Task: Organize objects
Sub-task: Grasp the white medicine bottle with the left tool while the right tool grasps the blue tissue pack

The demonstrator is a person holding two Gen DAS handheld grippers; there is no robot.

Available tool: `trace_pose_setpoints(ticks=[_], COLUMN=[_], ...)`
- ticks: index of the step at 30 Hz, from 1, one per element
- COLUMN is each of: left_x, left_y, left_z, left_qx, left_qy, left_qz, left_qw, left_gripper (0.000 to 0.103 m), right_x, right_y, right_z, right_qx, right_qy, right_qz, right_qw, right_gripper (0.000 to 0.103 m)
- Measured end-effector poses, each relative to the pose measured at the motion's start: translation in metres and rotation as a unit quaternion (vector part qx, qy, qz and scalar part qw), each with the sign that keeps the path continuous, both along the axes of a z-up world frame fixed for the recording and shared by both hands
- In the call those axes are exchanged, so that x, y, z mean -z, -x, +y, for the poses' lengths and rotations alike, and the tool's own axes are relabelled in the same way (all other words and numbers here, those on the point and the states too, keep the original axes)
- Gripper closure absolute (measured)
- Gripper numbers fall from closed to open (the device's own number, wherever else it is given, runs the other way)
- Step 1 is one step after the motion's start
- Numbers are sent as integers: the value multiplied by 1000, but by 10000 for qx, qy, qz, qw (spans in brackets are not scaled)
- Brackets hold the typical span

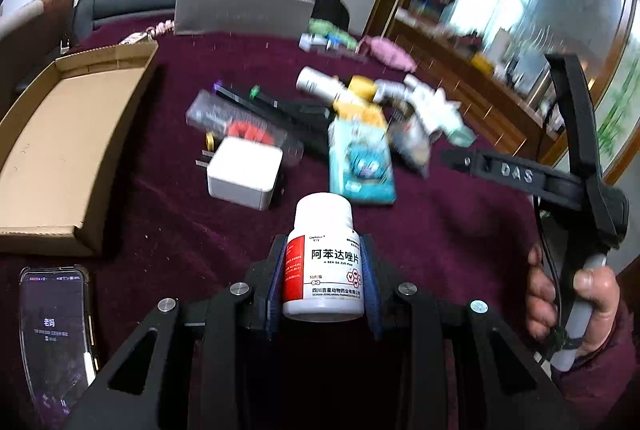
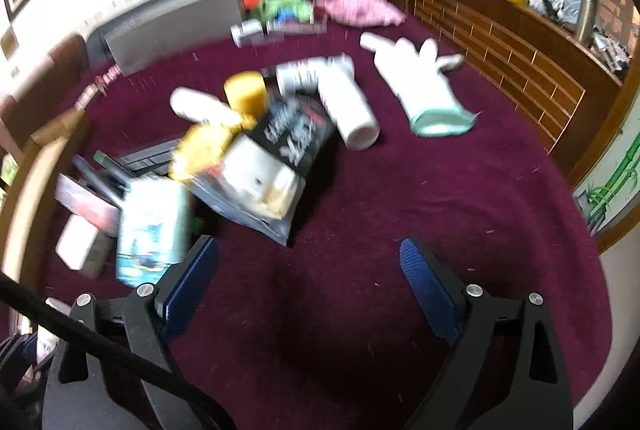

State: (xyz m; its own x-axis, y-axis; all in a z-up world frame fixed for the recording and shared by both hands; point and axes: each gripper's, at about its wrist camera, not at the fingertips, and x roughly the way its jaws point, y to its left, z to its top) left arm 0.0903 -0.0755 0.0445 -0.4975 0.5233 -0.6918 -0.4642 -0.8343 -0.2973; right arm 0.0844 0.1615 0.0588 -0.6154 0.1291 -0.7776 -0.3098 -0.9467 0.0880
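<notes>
One upright pill bottle (image 1: 324, 258), cap up, long axis vertical.

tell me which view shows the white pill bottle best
The left wrist view: the white pill bottle sits sharp and centred, label readable, clamped between the left gripper jaws. The right wrist view does not show it.

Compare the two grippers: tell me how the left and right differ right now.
The left gripper is shut on the white pill bottle; the right gripper holds nothing. The left's jaws stand narrow against the bottle's sides; the right's are spread wide over bare maroon cloth. Both have black frames and blue pads.
</notes>
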Motion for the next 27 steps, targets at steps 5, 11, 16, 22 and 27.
trace_pose_setpoints(ticks=[5,11,16,22,27], left_x=[-4,-4,-4,-2,-1], left_y=[1,-8,-10,-9,-9], left_z=[-13,-31,-41,-46,-47], left_qx=[-38,-29,-29,-33,-36], left_qy=[-305,-454,-572,-628,-634], left_qz=[-174,-252,-274,-321,-328], left_qw=[9994,9986,9980,9975,9974], left_gripper=[74,74,74,74,74], right_x=[-13,8,16,24,31], right_y=[4,36,59,71,74], right_z=[-24,-52,-73,-84,-86], right_qx=[-688,-800,-744,-608,-508], right_qy=[553,704,301,158,144], right_qz=[-244,-794,-1027,-1225,-1355], right_qw=[9958,9911,9915,9905,9894], right_gripper=[10,11,23,37,53])
